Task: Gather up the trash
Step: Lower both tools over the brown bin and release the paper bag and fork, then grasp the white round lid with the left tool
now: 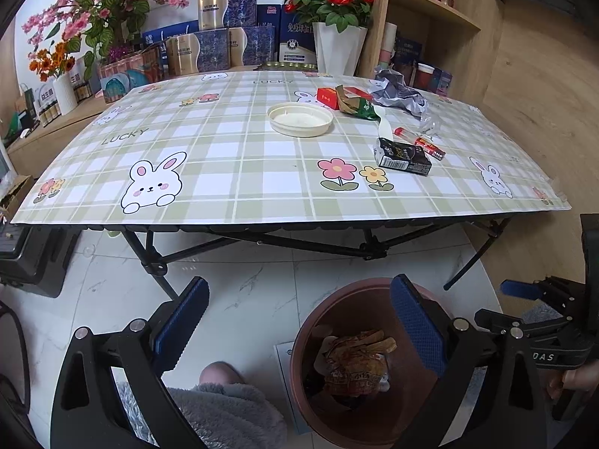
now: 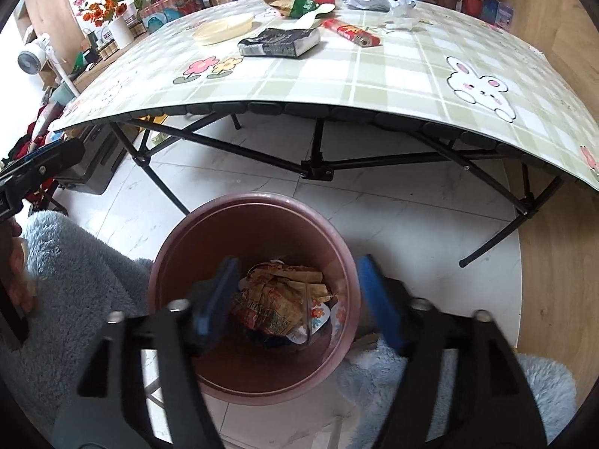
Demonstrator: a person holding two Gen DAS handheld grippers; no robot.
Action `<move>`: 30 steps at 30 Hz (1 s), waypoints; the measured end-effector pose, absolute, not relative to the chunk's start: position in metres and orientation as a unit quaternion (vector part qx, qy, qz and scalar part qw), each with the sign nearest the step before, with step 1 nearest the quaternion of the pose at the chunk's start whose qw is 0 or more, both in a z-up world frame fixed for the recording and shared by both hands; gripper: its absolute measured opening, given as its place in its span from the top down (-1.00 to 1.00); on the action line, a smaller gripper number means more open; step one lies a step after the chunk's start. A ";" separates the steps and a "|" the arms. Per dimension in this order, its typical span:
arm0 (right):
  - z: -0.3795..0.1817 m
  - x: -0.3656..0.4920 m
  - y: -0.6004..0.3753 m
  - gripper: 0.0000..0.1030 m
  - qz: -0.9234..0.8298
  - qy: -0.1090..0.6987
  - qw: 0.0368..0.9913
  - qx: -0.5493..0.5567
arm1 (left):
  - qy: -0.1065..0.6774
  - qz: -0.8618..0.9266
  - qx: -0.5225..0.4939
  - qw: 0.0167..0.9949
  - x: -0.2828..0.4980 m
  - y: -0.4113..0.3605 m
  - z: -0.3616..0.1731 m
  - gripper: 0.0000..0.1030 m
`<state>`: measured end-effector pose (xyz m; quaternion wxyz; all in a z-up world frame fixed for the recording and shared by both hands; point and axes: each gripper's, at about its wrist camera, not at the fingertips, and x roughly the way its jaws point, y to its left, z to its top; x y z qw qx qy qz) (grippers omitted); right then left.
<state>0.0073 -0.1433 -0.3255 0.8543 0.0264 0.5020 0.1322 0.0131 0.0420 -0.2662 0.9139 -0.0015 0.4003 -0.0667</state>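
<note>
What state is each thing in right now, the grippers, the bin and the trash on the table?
Left gripper: open, empty.
Right gripper: open, empty, over the bin.
Trash bin: upright on the floor, crumpled wrappers inside.
Round lid: lying flat on the table.
Black packet: lying flat, dented.
Red tube: on its side.
Grey bag: crumpled.
Red box: lying on the table.

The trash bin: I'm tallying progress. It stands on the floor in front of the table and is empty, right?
Not empty. The right wrist view shows the trash bin on the floor in front of the table with crumpled snack wrappers already inside it.
</note>
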 end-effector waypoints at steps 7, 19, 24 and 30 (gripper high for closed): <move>-0.320 0.009 -0.155 -0.89 0.099 0.491 0.864 0.045 | 0.400 -0.066 -0.002 0.914 0.013 0.042 -0.266 -0.85; -0.278 0.027 -0.196 -0.89 0.059 0.430 0.894 0.111 | 0.396 -0.062 -0.041 0.915 0.031 0.052 -0.247 -0.85; -0.258 0.041 -0.213 -0.89 0.052 0.397 0.906 0.139 | 0.393 -0.066 -0.065 0.915 0.064 0.053 -0.228 -0.85; -0.251 0.063 -0.227 -0.89 0.056 0.388 0.908 0.147 | 0.397 -0.074 -0.037 0.914 0.112 0.040 -0.220 -0.85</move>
